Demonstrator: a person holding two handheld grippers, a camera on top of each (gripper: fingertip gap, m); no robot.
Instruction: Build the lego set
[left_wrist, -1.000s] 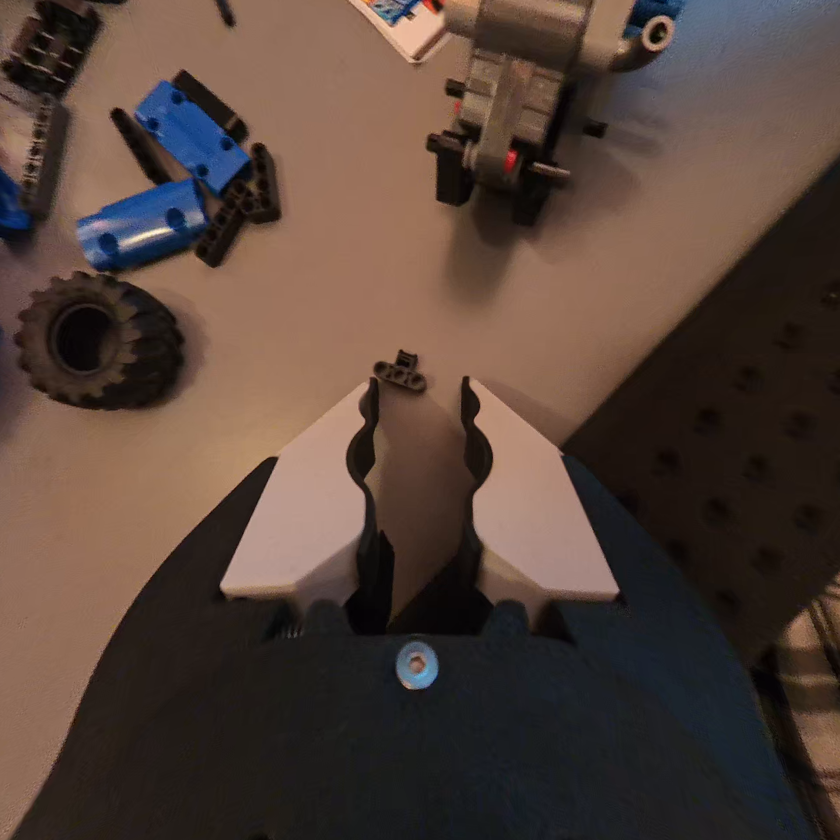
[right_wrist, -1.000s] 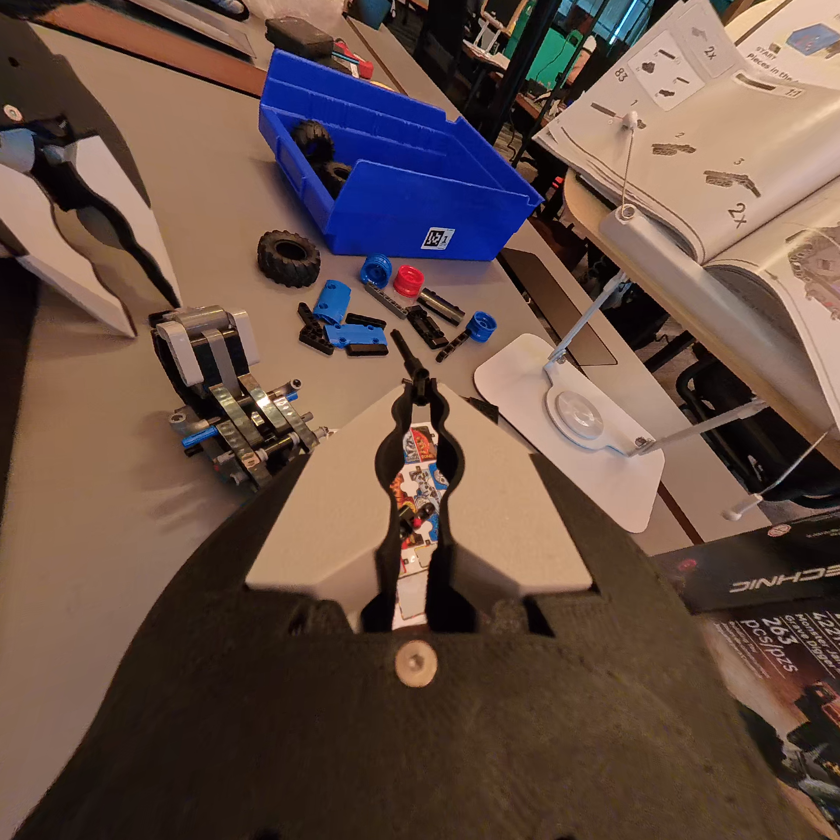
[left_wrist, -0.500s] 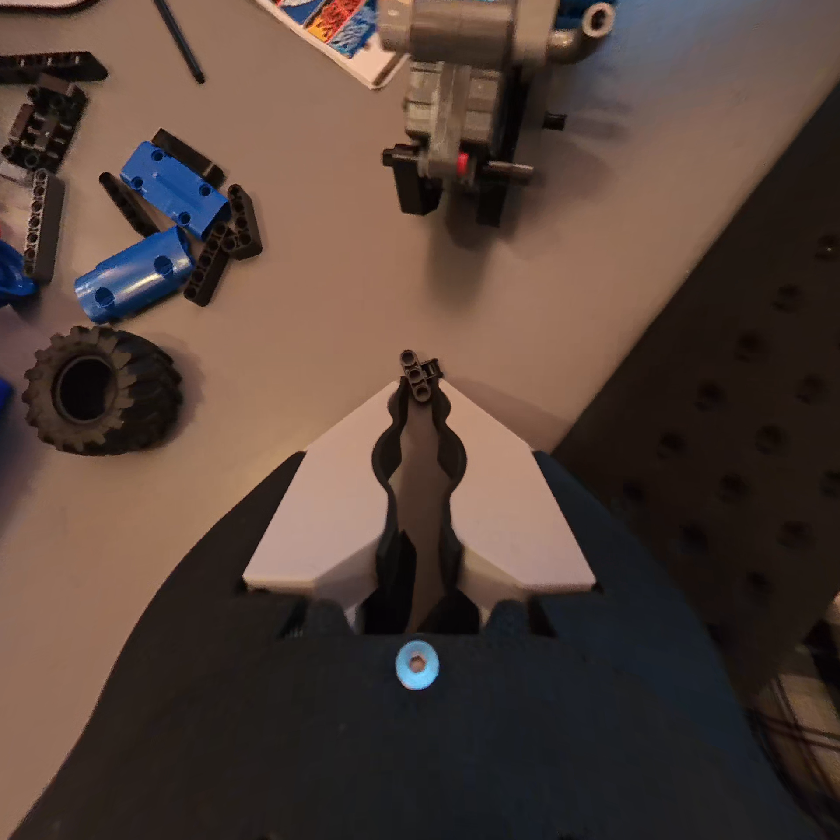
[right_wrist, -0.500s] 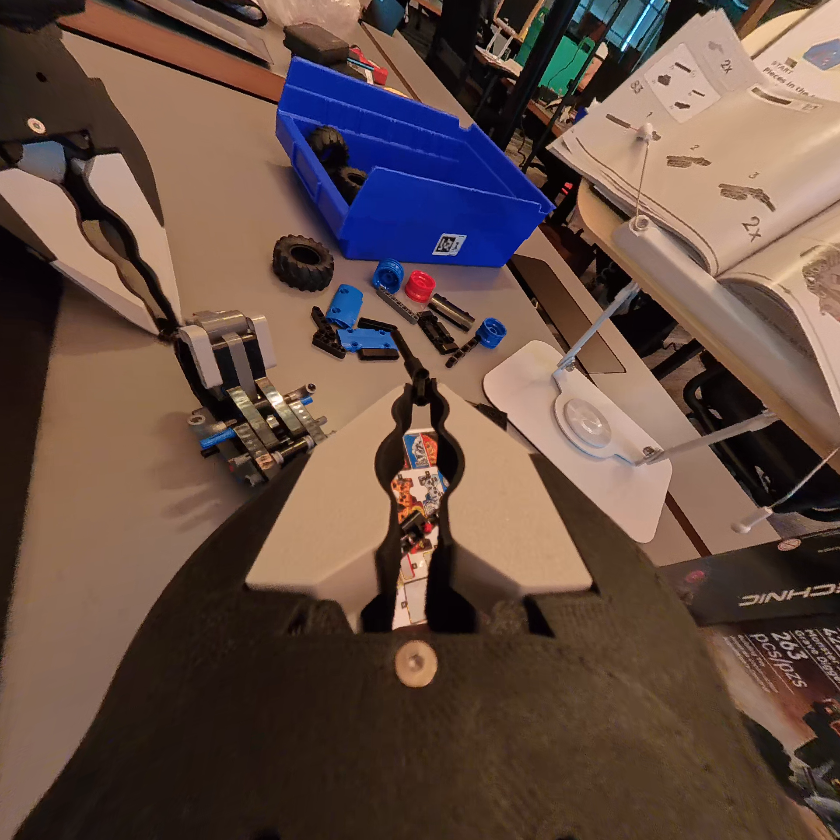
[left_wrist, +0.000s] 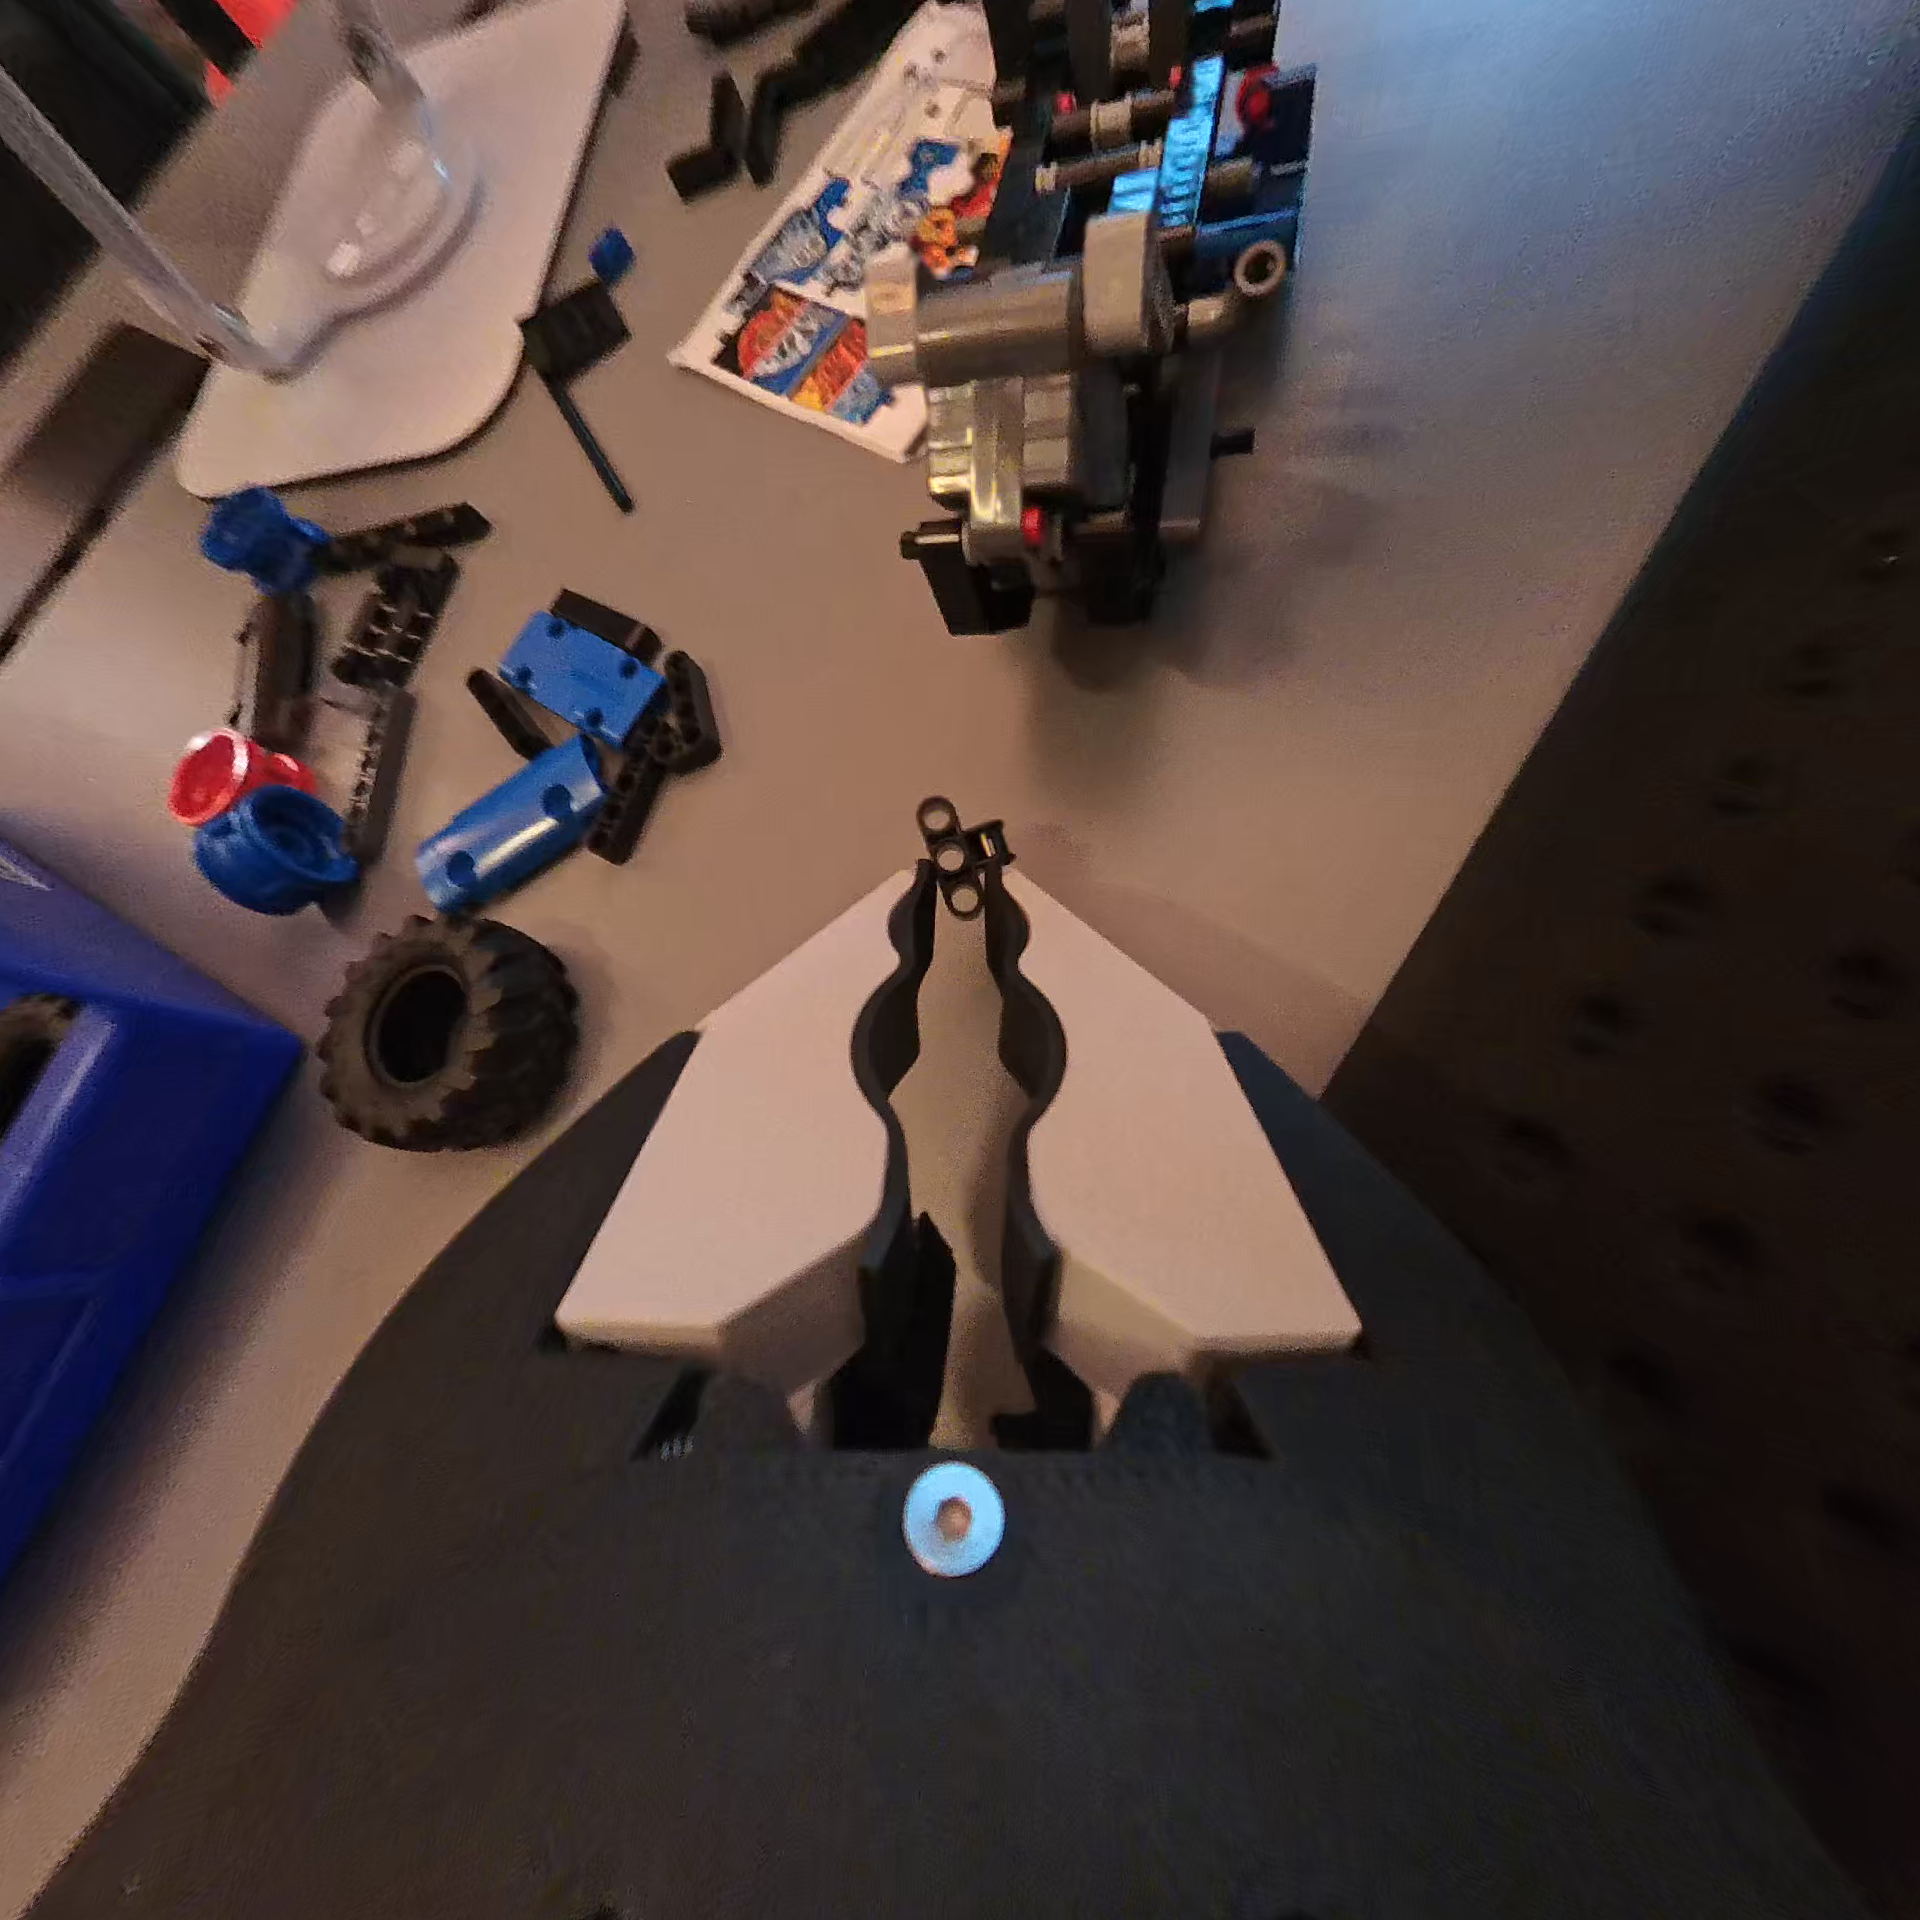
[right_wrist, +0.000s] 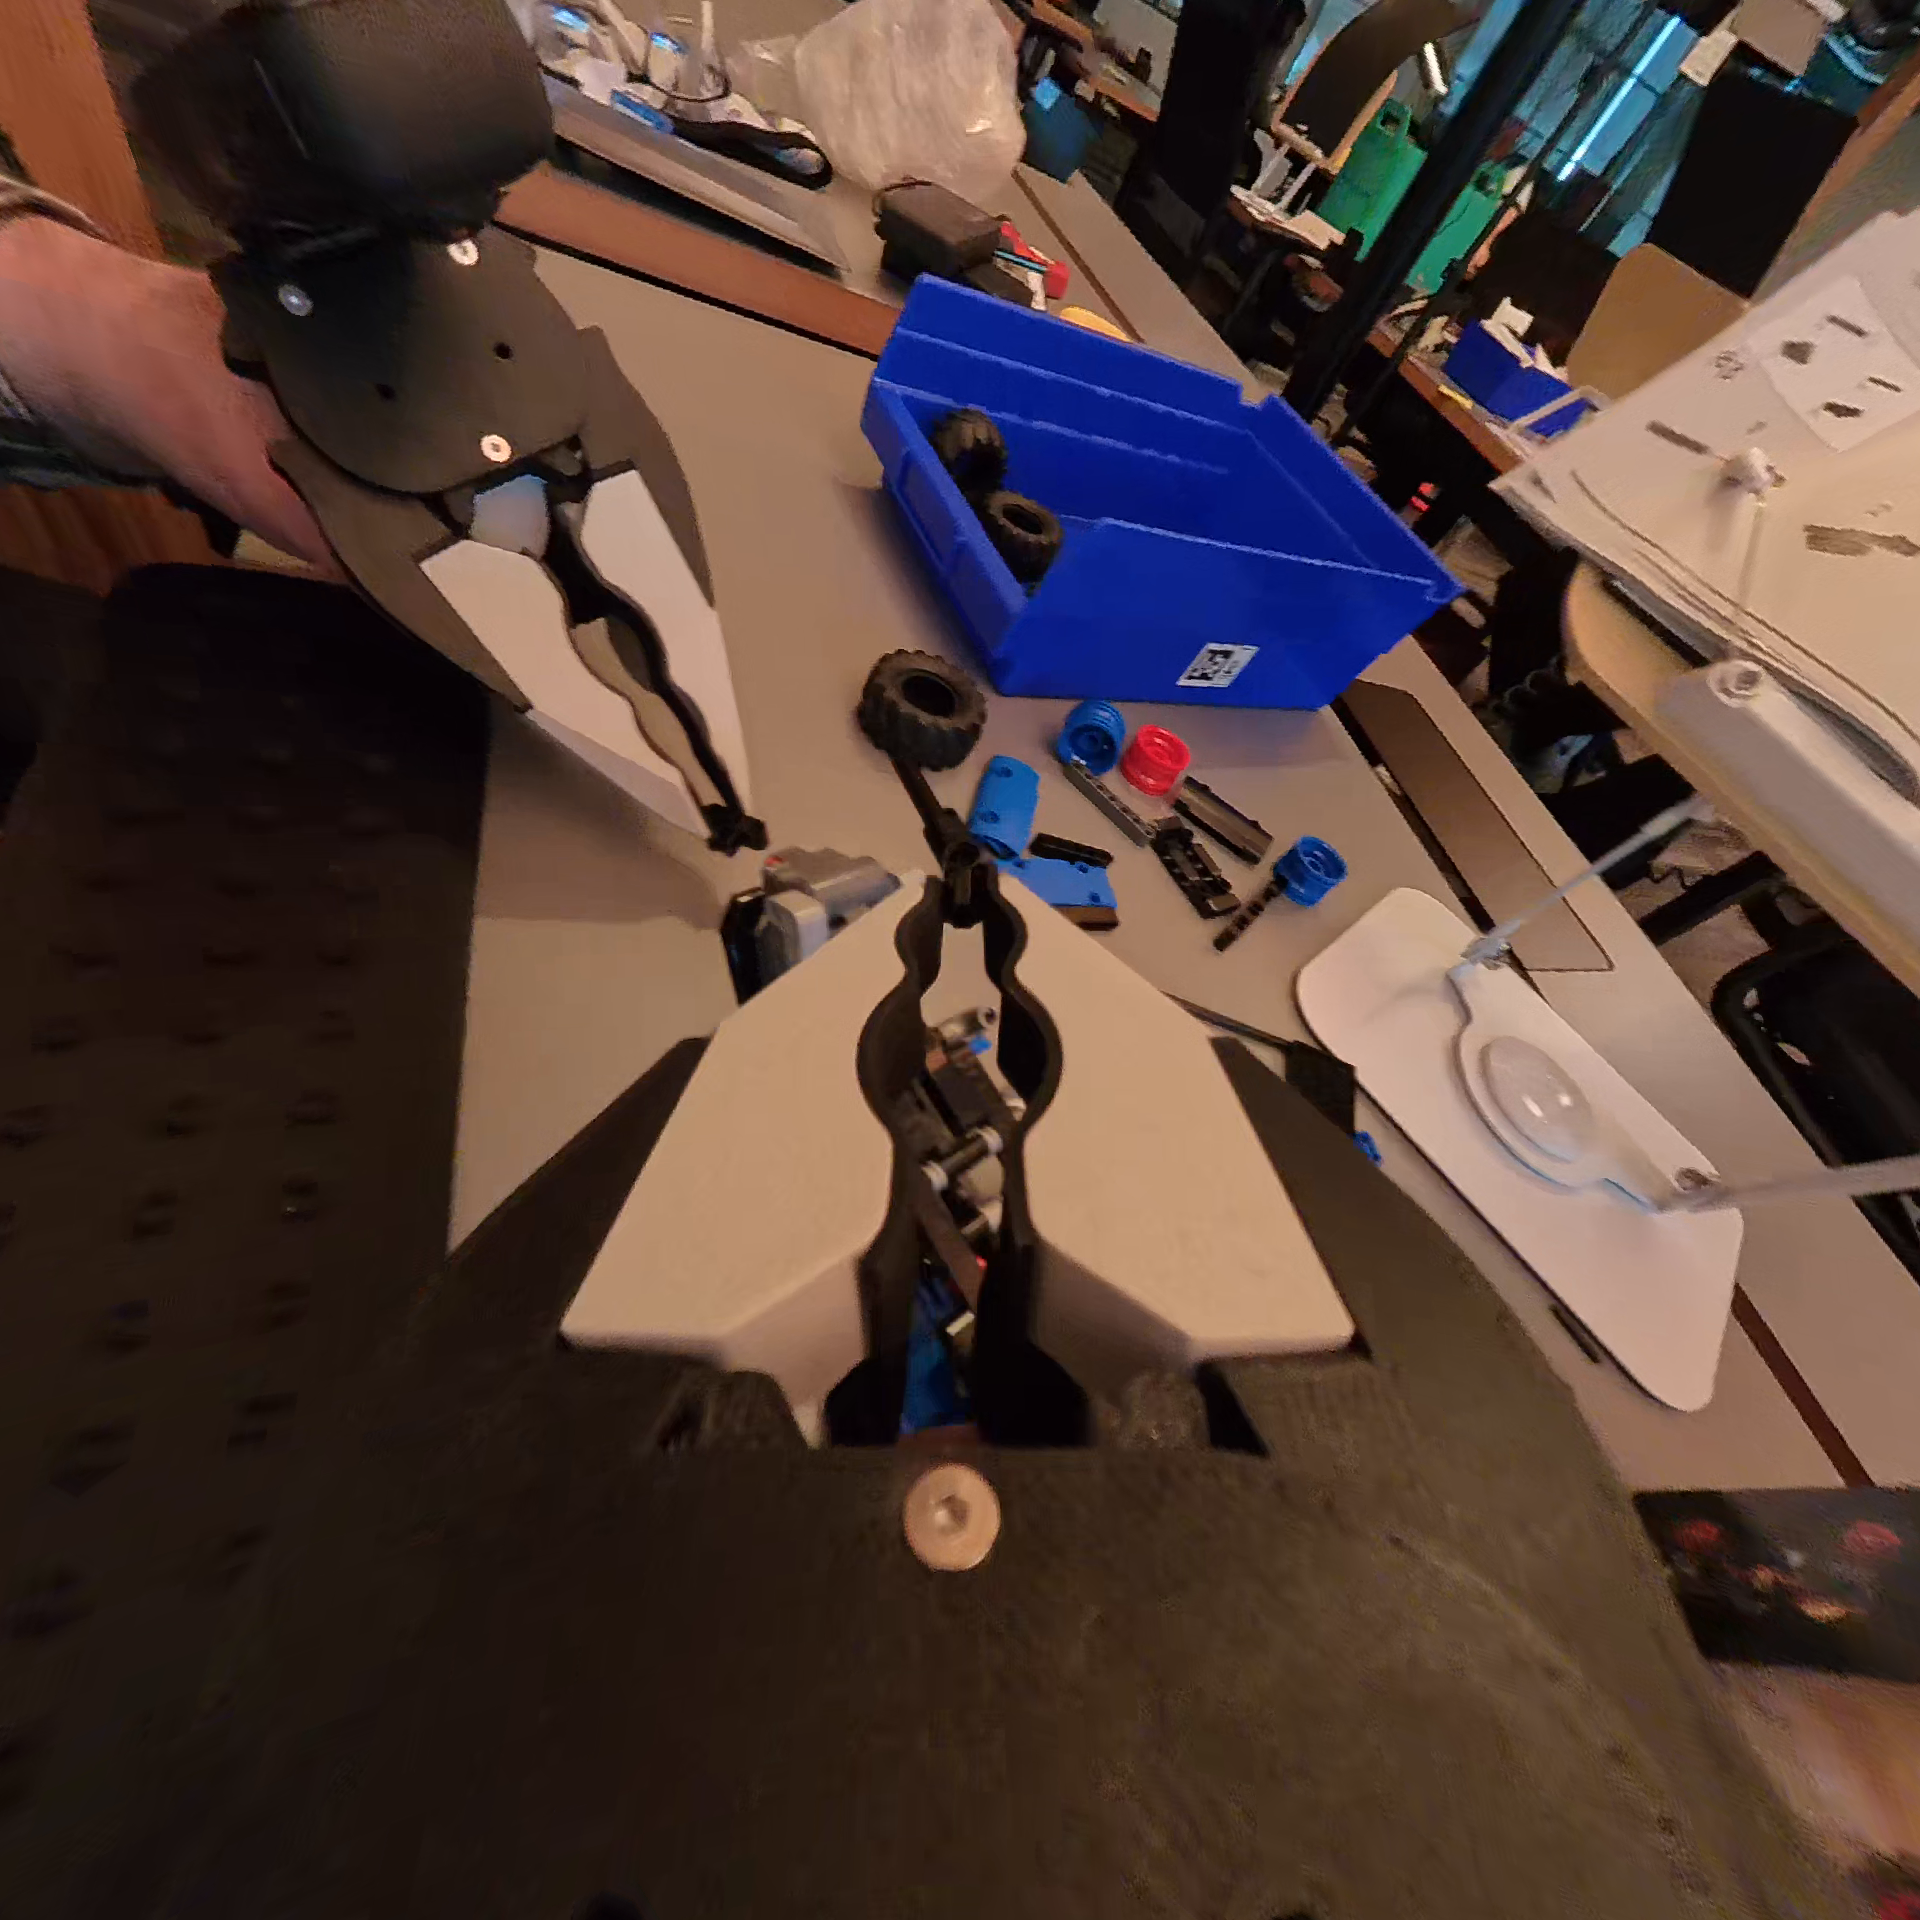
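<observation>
My left gripper (left_wrist: 961, 883) is shut on a small black connector piece (left_wrist: 958, 852) with holes, held above the grey table. It also shows in the right wrist view (right_wrist: 732, 826), held by a hand, tips just left of the model. My right gripper (right_wrist: 961, 899) is shut on a black axle with a connector (right_wrist: 935, 821), which sticks out forward. The half-built grey, black and blue model (left_wrist: 1081, 416) stands on the table ahead of the left gripper; in the right wrist view it (right_wrist: 821, 899) is mostly hidden under my right fingers.
Loose parts lie on the table: a black tyre (right_wrist: 920, 707), blue panels (left_wrist: 551, 748), black beams, blue and red hubs (right_wrist: 1153, 756). A blue bin (right_wrist: 1143, 540) holds tyres. A sticker sheet (left_wrist: 821, 322), a white magnifier base (right_wrist: 1507, 1122), and an instruction book (right_wrist: 1766, 436) are nearby. A dark perforated mat (right_wrist: 208, 1039) borders the table. The tips of one gripper are about 15 cm away from the tips of the other. Left tips and right tips are each some 35 cm from the white magnifier base (right_wrist: 1507, 1122). My left wrist view (left_wrist: 459, 222) looks at it from another angle.
My left gripper closed on the small black connector and lifted it off the table. My right gripper moved left over the model, still holding the axle.
</observation>
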